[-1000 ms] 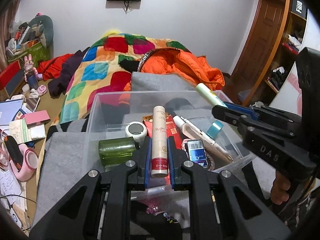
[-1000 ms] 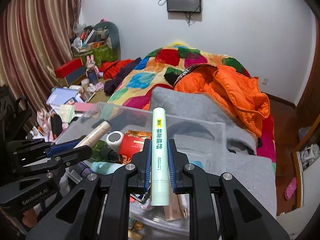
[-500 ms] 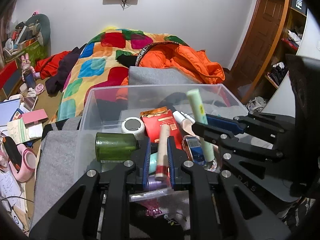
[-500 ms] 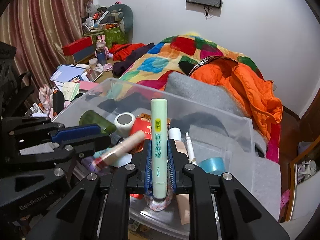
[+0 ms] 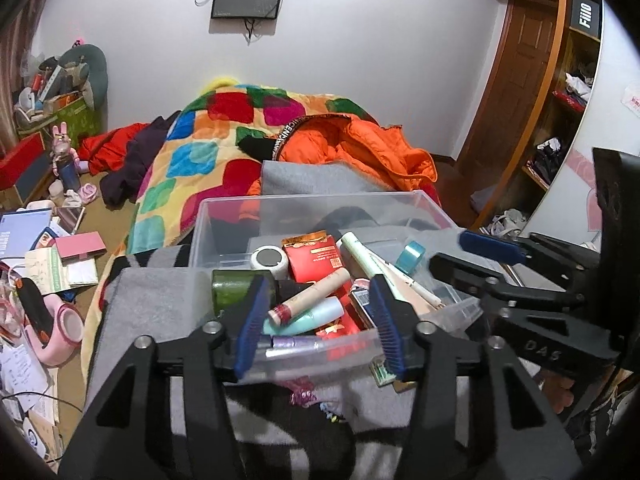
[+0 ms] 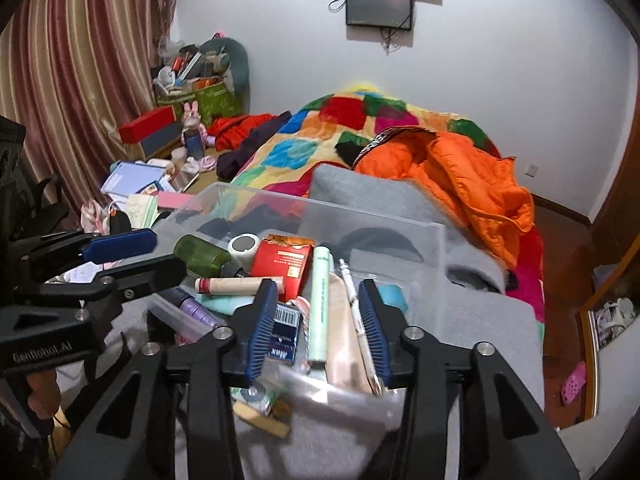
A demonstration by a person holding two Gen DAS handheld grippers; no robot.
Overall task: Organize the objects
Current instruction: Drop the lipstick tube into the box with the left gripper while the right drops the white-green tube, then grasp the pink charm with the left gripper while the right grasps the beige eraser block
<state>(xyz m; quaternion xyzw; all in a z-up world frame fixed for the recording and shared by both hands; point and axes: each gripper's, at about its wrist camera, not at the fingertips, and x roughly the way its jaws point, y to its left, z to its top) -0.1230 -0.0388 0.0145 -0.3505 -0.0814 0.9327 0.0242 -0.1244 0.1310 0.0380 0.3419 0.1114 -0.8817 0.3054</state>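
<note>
clear bin [image 5: 224,216]: sits on the grey cloth, already crowded with toiletries; both tubes now lie inside it, so this pair of drops looks finished and each hand is free for the next stray item
left gripper [image 5: 316,320]: jaws have just been opening and stand apart over the near edge of the bin, nothing between the pads; a second ago they clamped the beige tube upright
right gripper [image 6: 316,324]: jaws have just been opening too, empty, spread above the bin's near right part; earlier they pinched the green tube
pale green tube [image 6: 320,304]: released, lying lengthwise among the clutter beside the red box [image 6: 284,264]
beige tube [image 5: 310,298]: released, resting slantwise across a mint bottle [image 5: 316,314]
hidden: the bin's near wall blurs what lies under the right jaws; items at the bottom are stacked and hard to separate
cut off: small things on the cloth beneath both grippers are partly masked by the black frames; the person shows only as fingers at the frame edges
</note>
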